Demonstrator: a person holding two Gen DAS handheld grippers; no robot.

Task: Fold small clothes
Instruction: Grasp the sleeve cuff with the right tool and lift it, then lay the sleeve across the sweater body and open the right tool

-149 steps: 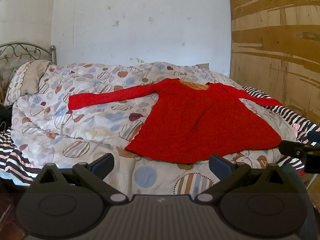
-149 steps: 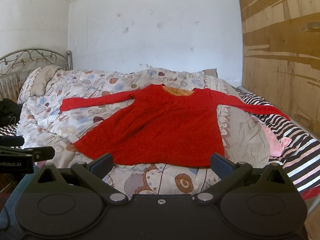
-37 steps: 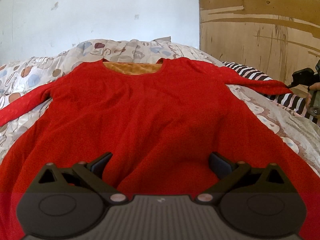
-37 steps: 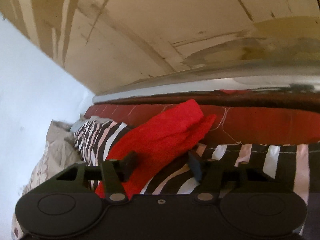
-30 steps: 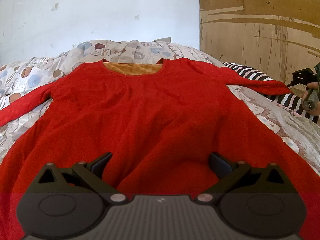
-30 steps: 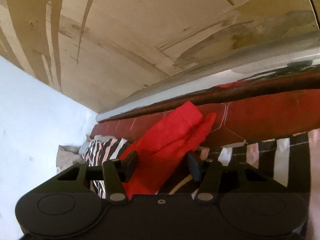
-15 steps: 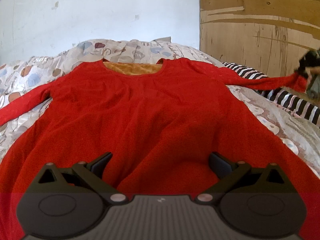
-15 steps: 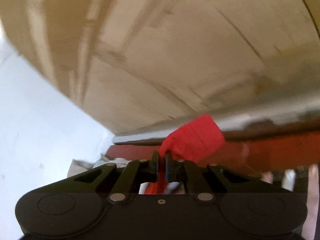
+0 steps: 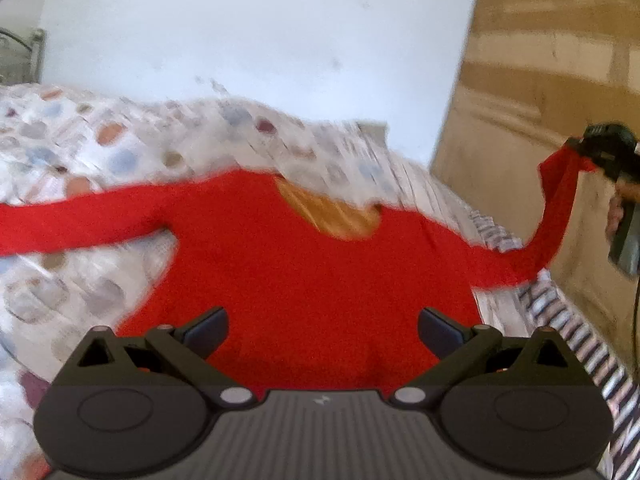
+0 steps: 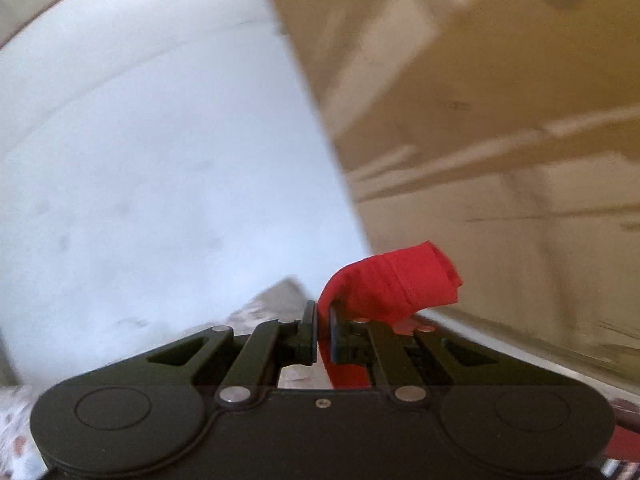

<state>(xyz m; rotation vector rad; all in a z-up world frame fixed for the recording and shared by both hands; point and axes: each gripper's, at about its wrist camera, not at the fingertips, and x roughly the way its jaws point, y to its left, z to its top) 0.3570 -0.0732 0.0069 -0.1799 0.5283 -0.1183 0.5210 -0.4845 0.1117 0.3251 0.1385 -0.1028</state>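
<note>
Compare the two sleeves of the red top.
The right sleeve is lifted off the bed, its cuff pinched in the shut right gripper; the left sleeve lies flat on the patterned quilt, untouched. The right bends upward; the left stretches straight out. Both are long and red.

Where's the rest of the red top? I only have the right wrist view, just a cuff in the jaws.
Observer: The red top lies spread on the patterned quilt; only the sleeve held by the right gripper is lifted off the bed.
Operator: Other sleeve?
Observer: Stretched out flat toward the left edge of the left wrist view, untouched.
Operator: Left gripper doing anything?
Observer: The left gripper is open and empty, above the lower body of the top.
Operator: Anything under the raised sleeve?
Observer: A black-and-white striped sheet along the bed edge by the wooden panel.
</note>
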